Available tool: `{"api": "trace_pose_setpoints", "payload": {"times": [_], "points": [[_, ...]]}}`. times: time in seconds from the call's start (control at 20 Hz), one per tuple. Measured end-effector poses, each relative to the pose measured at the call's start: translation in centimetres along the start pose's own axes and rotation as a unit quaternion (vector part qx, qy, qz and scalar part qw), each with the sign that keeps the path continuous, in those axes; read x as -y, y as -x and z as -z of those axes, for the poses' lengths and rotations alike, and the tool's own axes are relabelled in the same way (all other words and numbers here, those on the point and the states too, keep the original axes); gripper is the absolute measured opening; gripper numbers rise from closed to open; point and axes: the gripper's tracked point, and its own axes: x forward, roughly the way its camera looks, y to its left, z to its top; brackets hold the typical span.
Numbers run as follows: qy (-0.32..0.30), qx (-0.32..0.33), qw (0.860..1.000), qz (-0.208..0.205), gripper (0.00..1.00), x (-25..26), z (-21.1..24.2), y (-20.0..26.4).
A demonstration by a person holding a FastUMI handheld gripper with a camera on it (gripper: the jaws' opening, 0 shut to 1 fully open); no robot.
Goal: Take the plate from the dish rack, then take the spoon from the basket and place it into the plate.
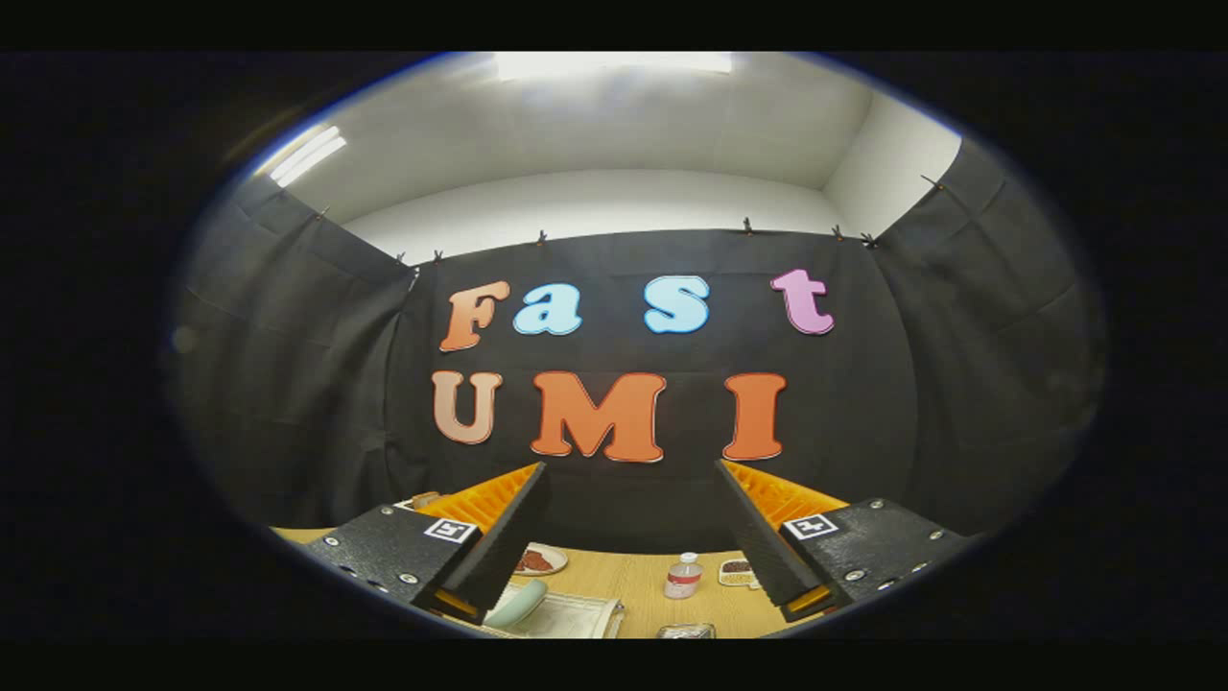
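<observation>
We see the gripper (631,494) raised and pointed mostly at the booth's black cloth wall (614,499), with both fingers spread wide apart and nothing between them; they touch nothing. Each finger (499,537) carries a small square marker tag on its upper face.

Below the fingers we get a strip of wooden bench (633,585). Between the two fingers, standing upright on the bench, is a small clear bottle (682,576) with a pale cap and a red label. Just beside the right finger, toward the back edge of the bench, sits a small white dish (737,572) with dark brownish contents; part of it is hidden by that finger. Just beside the left finger, also toward the back edge, we see a pale round plate (543,559) with something reddish on it; whether this is the task's plate we cannot tell.

Nearer to us, under the left finger, a pale green rounded thing (518,605) rests against a white flat item (576,614) that looks like a tray or rack base; we cannot tell which. At the near edge of the bench, between the fingers, a small clear glossy object (686,631) is cut off and too small to identify. Spoon and basket cannot be made out from here.
</observation>
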Motion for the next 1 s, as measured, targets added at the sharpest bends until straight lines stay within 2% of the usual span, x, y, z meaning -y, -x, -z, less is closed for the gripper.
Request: {"api": "trace_pose_setpoints", "payload": {"times": [0.2, 0.45, 0.65, 0.8, 1.0], "points": [[-0.018, -0.016, 1.000, -0.010, 1.00, -0.6, 0.7, 0.0], [-0.006, -0.037, 0.999, -0.032, 1.00, -2.2, 2.0, -0.4], [-0.021, -0.079, 0.995, -0.054, 1.00, -3.7, 4.2, -1.2], [-0.040, -0.135, 0.988, -0.068, 1.00, -4.9, 6.8, -1.7], [-0.063, -0.219, 0.970, -0.081, 1.00, -6.7, 11.0, -1.8]]}}
